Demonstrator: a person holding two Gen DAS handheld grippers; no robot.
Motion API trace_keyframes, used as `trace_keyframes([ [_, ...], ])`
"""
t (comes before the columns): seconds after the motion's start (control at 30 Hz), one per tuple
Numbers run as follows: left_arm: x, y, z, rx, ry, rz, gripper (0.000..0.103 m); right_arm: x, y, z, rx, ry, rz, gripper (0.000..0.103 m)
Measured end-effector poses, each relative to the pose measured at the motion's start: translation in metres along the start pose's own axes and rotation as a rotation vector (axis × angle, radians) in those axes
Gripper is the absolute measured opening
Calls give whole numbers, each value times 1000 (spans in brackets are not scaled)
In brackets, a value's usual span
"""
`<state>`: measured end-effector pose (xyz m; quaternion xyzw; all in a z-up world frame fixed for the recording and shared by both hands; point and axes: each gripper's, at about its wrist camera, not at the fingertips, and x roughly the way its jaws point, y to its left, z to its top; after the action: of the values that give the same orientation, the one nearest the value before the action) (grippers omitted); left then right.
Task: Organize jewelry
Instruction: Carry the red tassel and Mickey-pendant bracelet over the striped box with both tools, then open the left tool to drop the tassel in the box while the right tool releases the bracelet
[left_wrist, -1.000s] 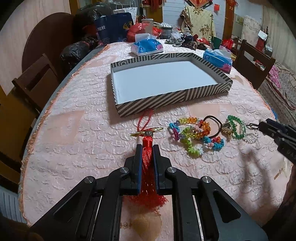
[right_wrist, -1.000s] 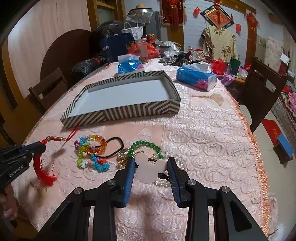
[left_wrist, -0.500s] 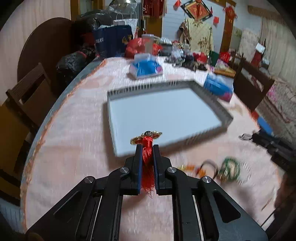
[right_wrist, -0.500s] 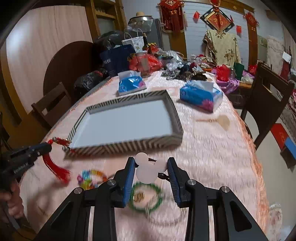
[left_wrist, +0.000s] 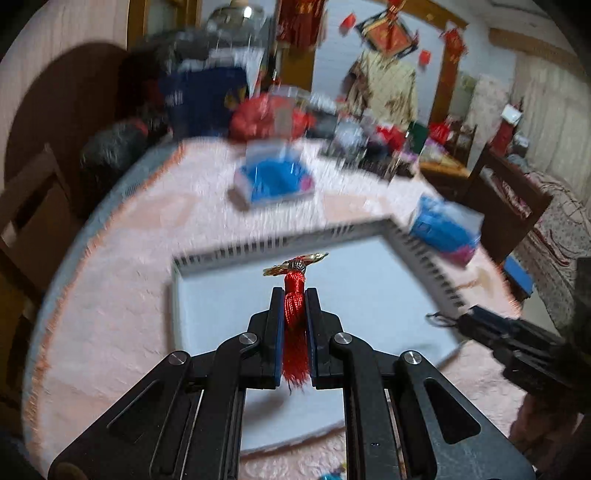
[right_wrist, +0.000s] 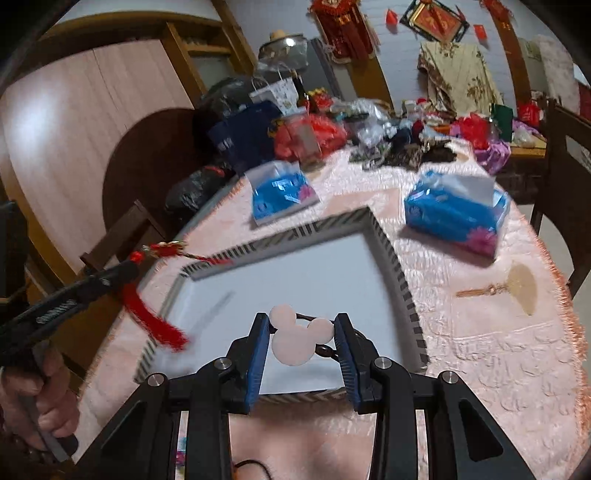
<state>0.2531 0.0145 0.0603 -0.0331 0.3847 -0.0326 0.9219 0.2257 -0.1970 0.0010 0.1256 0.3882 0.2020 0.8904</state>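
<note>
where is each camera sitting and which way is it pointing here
Left wrist: rides the left gripper, raised over the striped tray, facing the cluttered far end of the table; its fingers clamp the red tassel, and the right gripper enters at right.
Right wrist: rides the right gripper, above the tray's near edge, facing the same way; it pinches a white mouse-shaped charm, and the left gripper and hand show at left.
Shared: tray, tassel, two blue tissue packs.

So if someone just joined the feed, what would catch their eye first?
Probably the red tassel charm pinched in the left gripper, hanging over the striped tray. Next, the white mouse-head hair tie clamped in the right gripper, also above the tray. Behind it sit two blue tissue packs on the pink tablecloth.
</note>
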Motion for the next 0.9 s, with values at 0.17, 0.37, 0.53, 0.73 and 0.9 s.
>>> trace_keyframes([
  [0.17,47,13,-34,-7,115,75,9,19,-21,-4,44,40,-25,35],
  [0.37,52,24,-69,34,126,165,15,22,-40,-11,99,73,-51,35],
  [0.53,41,29,-81,51,114,191,24,22,-34,-17,75,107,-63,35],
  [0.73,31,37,-88,37,114,221,24,19,-23,-26,62,131,-15,37],
  [0.9,33,40,-76,40,138,167,43,9,-17,-26,64,95,18,43],
])
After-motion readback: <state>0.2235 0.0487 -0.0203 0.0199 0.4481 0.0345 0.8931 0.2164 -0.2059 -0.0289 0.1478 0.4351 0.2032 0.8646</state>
